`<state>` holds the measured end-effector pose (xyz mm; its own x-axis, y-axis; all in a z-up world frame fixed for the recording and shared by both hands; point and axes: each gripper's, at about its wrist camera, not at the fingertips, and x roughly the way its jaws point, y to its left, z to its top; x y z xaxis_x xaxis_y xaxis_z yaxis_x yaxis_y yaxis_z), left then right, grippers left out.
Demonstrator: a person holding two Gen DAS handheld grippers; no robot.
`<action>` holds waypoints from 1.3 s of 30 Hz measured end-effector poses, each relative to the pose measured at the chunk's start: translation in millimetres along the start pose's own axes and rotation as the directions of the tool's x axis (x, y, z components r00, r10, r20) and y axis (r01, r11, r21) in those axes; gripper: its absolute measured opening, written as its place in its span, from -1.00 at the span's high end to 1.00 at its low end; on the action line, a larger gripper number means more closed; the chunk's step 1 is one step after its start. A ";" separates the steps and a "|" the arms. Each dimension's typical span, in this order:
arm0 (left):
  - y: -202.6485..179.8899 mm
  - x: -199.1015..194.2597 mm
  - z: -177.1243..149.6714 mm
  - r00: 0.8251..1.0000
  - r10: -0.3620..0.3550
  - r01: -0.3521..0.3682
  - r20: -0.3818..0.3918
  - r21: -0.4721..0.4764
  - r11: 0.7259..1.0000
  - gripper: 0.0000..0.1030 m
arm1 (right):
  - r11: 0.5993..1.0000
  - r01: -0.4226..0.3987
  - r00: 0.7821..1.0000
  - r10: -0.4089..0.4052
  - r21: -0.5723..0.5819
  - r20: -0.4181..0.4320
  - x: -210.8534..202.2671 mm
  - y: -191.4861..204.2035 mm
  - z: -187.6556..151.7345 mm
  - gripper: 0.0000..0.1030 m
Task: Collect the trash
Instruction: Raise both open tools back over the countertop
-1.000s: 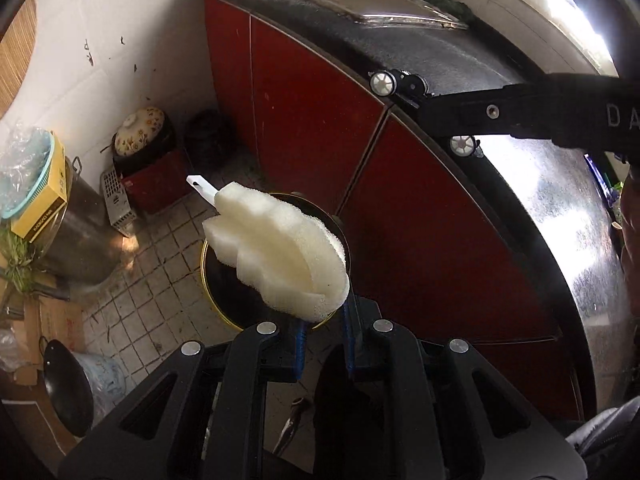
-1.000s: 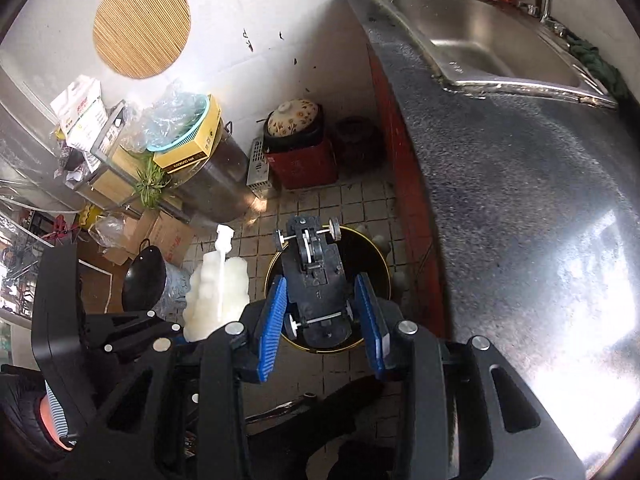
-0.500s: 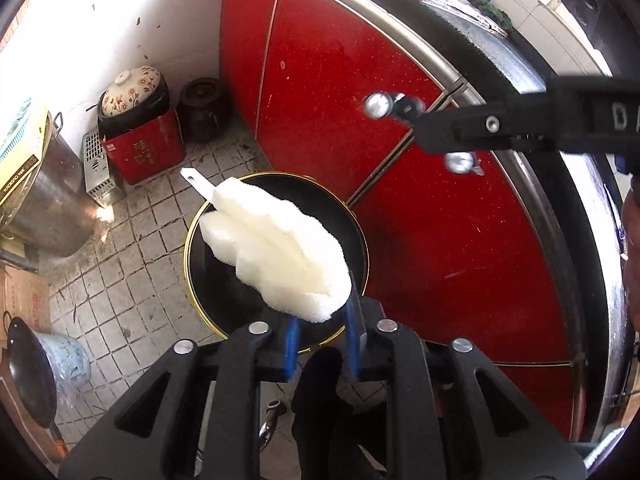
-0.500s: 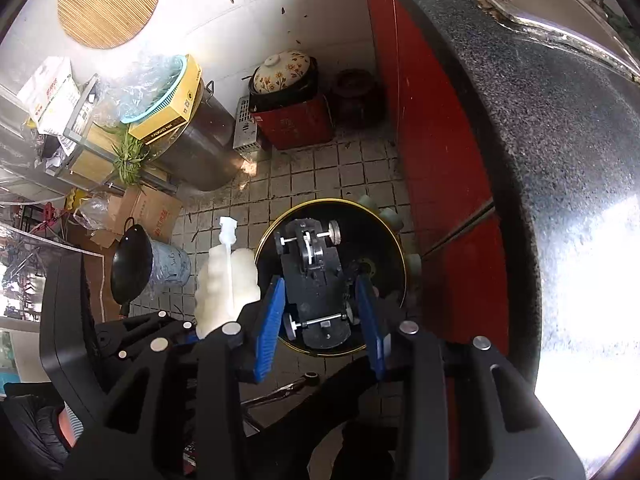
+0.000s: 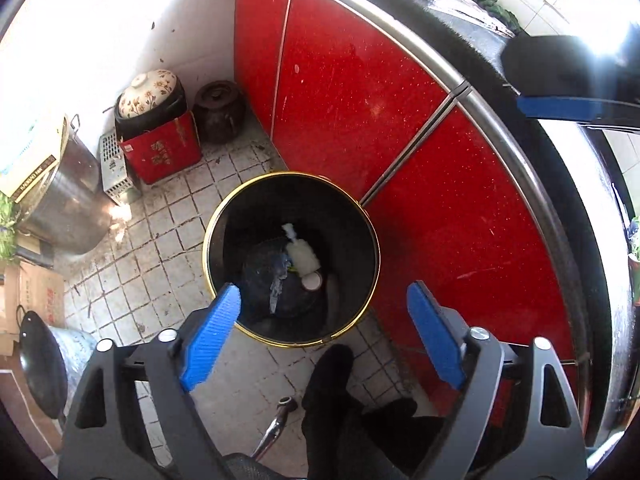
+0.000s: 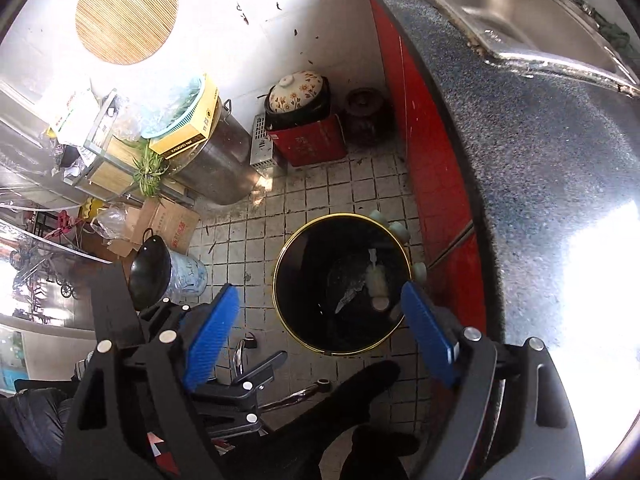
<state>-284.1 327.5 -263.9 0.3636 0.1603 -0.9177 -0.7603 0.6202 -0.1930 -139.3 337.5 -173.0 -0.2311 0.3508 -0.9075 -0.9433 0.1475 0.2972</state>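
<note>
The left gripper (image 5: 324, 336) points steeply down over a round black trash bin with a gold rim (image 5: 208, 240) that stands on the pale tiled floor (image 5: 160, 248), close against a row of glossy red cabinet doors (image 5: 352, 92). Its two blue ribbed pads (image 5: 212, 336) stand far apart and are spreading further; nothing is between them and nothing is gripped. The right gripper (image 6: 320, 332) points down over the same bin (image 6: 280, 264), its blue pads (image 6: 426, 336) likewise wide apart and opening, with no object between them. At the bottom of the bin lies a white foam piece with a short stub at its upper end (image 5: 303, 258), resting against a dark bulky object with a pale bluish streak (image 5: 276, 280) that cannot be identified in the shadow; a small pale round item (image 5: 312, 280) lies just beside the foam. From the right wrist view the foam piece (image 6: 378, 282) appears in the right half of the bin floor. Several small pale round objects (image 6: 400, 232) sit on the floor outside the bin, touching or just beside its rim on the cabinet side. In the corner beyond the bin stand a red box (image 5: 164, 154) bearing a black pot with a floral ceramic lid (image 5: 146, 88), and a dark brown lidded jar (image 5: 218, 110) beside it. A speckled grey countertop (image 6: 540, 152) with a stainless steel sink (image 6: 516, 12) runs above the cabinets. A large steel stockpot (image 6: 216, 168) stands to the left.
</note>
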 end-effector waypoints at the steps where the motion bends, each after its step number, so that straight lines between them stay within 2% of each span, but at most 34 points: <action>1: -2.7 -4.5 2.0 1.000 0.014 -0.014 0.007 0.010 1.000 -0.70 | 1.000 -0.001 1.000 0.001 0.004 0.018 -10.6 -1.2 -3.3 -0.66; 4: -21.5 -24.3 9.6 0.997 0.076 -0.078 0.026 0.055 0.995 -0.80 | 0.999 -0.002 0.997 -0.001 0.032 0.084 -52.8 -10.8 -19.0 -0.73; 6: -41.2 -43.2 15.9 0.996 0.073 -0.078 0.054 0.099 0.992 -0.81 | 0.998 0.013 0.991 -0.020 0.055 0.135 -86.3 -19.3 -35.6 -0.79; 8: -63.9 -62.4 22.2 0.994 0.065 -0.078 0.089 0.145 0.986 -0.86 | 0.994 0.068 0.979 -0.084 0.089 0.187 -123.9 -32.6 -55.0 -0.80; 12: -132.0 -94.6 37.1 0.991 -0.044 0.007 0.128 0.278 0.961 -0.87 | 0.963 0.158 0.943 -0.213 0.220 0.256 -193.4 -72.2 -105.8 -0.81; 14: -174.3 -102.3 44.3 0.986 -0.112 0.063 0.122 0.353 0.934 -0.87 | 0.925 0.221 0.911 -0.309 0.310 0.274 -226.1 -95.3 -137.2 -0.81; 16: -221.8 -108.5 47.6 0.976 -0.191 0.128 0.103 0.441 0.888 -0.87 | 0.873 0.283 0.871 -0.407 0.397 0.274 -256.3 -118.3 -173.1 -0.81; 18: -271.2 -115.5 45.9 0.961 -0.262 0.177 0.084 0.540 0.823 -0.87 | 0.816 0.336 0.825 -0.496 0.470 0.272 -284.5 -135.7 -209.7 -0.81; 21: -340.2 -122.5 29.9 0.940 -0.339 0.227 0.042 0.665 0.712 -0.87 | 0.725 0.354 0.772 -0.583 0.590 0.253 -324.3 -160.2 -266.4 -0.81; 23: -377.8 -127.5 15.4 0.921 -0.390 0.270 -0.001 0.724 0.635 -0.87 | 0.650 0.355 0.735 -0.638 0.673 0.229 -347.4 -171.5 -306.9 -0.81; 27: -440.1 -139.6 -24.4 0.890 -0.449 0.320 -0.080 0.810 0.491 -0.87 | 0.516 0.317 0.687 -0.703 0.796 0.182 -383.0 -185.4 -383.1 -0.81; 29: -461.2 -143.8 -41.3 0.882 -0.459 0.328 -0.106 0.838 0.436 -0.87 | 0.466 0.302 0.671 -0.724 0.832 0.162 -392.6 -188.1 -414.5 -0.81; 31: -476.2 -146.6 -55.6 0.876 -0.465 0.331 -0.124 0.857 0.395 -0.87 | 0.425 0.302 0.655 -0.743 0.854 0.138 -398.4 -190.4 -438.4 -0.81; 34: -488.1 -148.9 -66.1 0.871 -0.466 0.343 -0.154 0.871 0.352 -0.87 | 0.393 0.271 0.652 -0.747 0.879 0.133 -403.5 -194.1 -461.9 -0.81; 36: -494.1 -147.6 -70.3 0.871 -0.464 0.340 -0.161 0.879 0.335 -0.87 | 0.377 0.254 0.653 -0.746 0.891 0.129 -404.0 -196.1 -472.5 -0.81; 39: -501.5 -143.0 -70.9 0.871 -0.461 0.341 -0.167 0.883 0.323 -0.87 | 0.370 0.240 0.658 -0.742 0.898 0.130 -402.3 -201.5 -476.0 -0.79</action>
<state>7.1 -60.9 -60.6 0.5775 -0.2750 -0.7687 0.3531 0.9331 -0.0685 30.3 -273.6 -9.1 0.5785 0.2417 -0.7790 -0.1905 0.9687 0.1590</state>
